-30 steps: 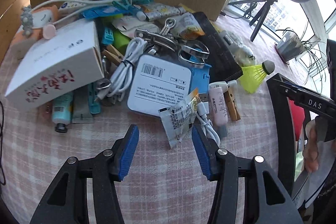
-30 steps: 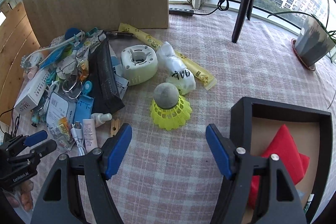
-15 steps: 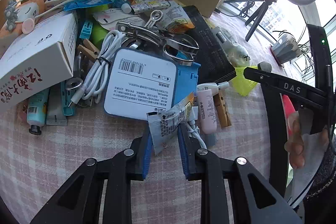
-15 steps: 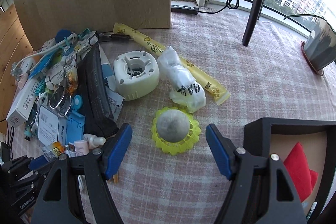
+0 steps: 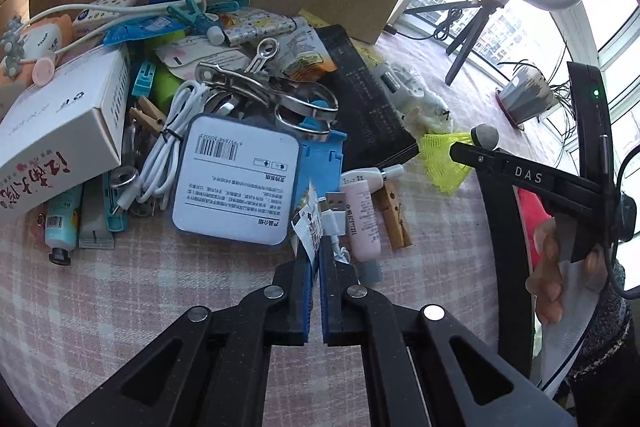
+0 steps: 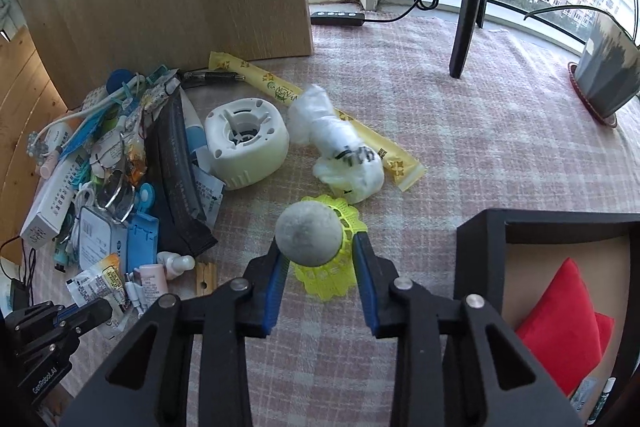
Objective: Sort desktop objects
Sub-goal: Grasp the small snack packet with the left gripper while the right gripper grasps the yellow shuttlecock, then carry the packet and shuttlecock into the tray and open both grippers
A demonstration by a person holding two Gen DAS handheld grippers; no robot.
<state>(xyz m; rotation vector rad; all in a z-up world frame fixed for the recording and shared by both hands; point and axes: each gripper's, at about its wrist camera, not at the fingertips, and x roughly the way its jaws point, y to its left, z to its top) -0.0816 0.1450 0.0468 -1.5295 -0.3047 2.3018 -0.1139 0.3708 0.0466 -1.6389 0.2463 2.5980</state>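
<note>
A heap of small objects lies on the checked cloth against a wooden board. My left gripper (image 5: pixel 315 247) is shut on a small printed sachet (image 5: pixel 307 223) at the near edge of the heap, beside a white-labelled blue tin (image 5: pixel 236 183) and a pink tube (image 5: pixel 362 223). The sachet also shows in the right wrist view (image 6: pixel 98 277). My right gripper (image 6: pixel 318 251) is shut on a yellow shuttlecock (image 6: pixel 320 247) with a grey cork head, on the cloth just left of a black box (image 6: pixel 480 227). The shuttlecock also shows in the left wrist view (image 5: pixel 448 157).
The black box holds a red cloth (image 6: pixel 560 319). A white round plastic part (image 6: pixel 246 143), a wrapped white bundle (image 6: pixel 346 155) and a long yellow packet (image 6: pixel 384 147) lie behind the shuttlecock. A white carton (image 5: pixel 60 127), a tripod leg (image 6: pixel 466 7) and a plant pot (image 6: pixel 608 75) stand around.
My left gripper moved forward and closed on the sachet. My right gripper moved forward and down over the shuttlecock and closed on it.
</note>
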